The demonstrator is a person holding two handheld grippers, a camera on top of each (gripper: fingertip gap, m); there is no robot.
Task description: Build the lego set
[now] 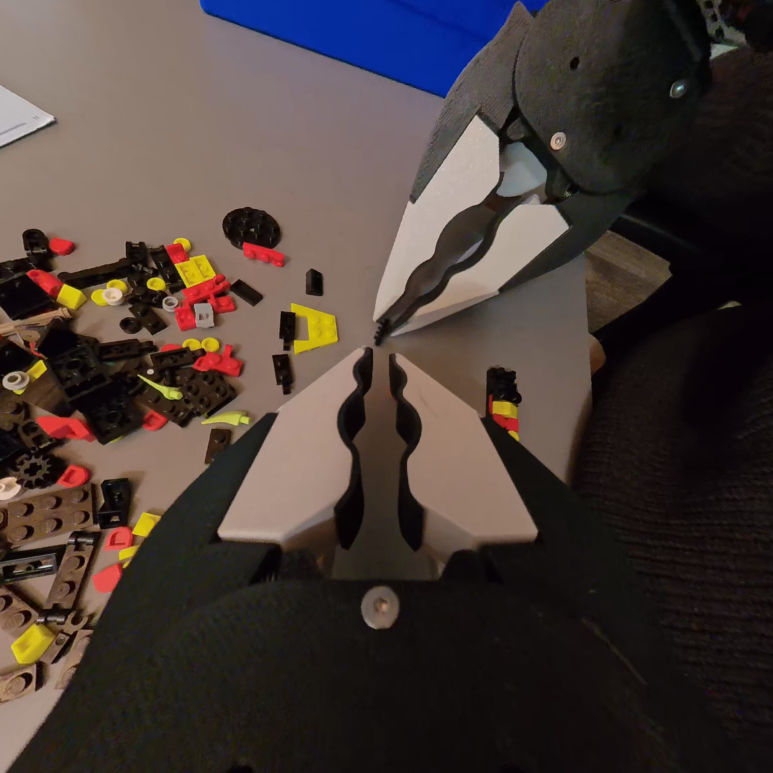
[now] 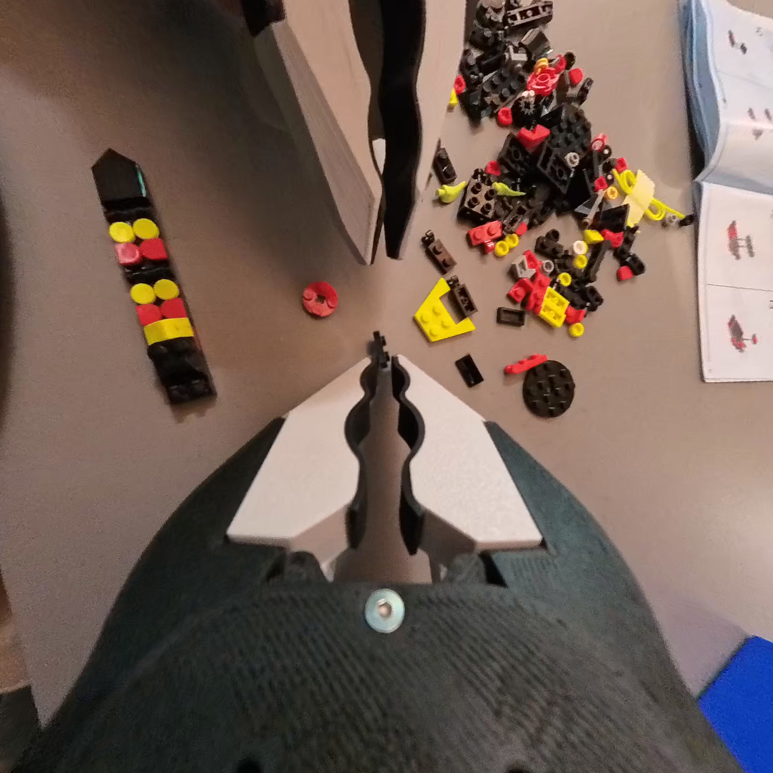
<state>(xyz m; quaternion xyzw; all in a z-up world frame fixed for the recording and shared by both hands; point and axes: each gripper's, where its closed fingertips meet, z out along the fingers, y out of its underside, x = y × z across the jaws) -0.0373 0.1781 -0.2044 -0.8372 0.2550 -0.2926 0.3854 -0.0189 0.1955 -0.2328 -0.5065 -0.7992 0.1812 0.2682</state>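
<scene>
My right gripper (image 2: 380, 362) is shut on a small black lego piece (image 2: 379, 345) and holds it just above the table; it also shows in the left wrist view (image 1: 387, 330), tip to tip with my left gripper (image 1: 380, 355). The left gripper's jaws stand a narrow gap apart with nothing between them. A partly built strip (image 2: 154, 284) of black, yellow and red pieces lies on the table to the left; in the left wrist view it (image 1: 504, 401) is half hidden behind my finger. A red round piece (image 2: 320, 298) lies near the tips.
A pile of loose black, red and yellow pieces (image 1: 125, 355) (image 2: 543, 188) covers one side. A yellow wedge plate (image 2: 443, 316) and a black round plate (image 2: 548, 389) lie apart. There is an open instruction booklet (image 2: 736, 251), a blue box (image 1: 355, 33) and the table edge (image 1: 585, 293). Across from one pair of fingers to the other is roughly 4 cm. From the right gripper's tips to the black round plate (image 2: 548, 389) is close to 9 cm. My left wrist view (image 1: 259, 226) looks at it from another angle.
</scene>
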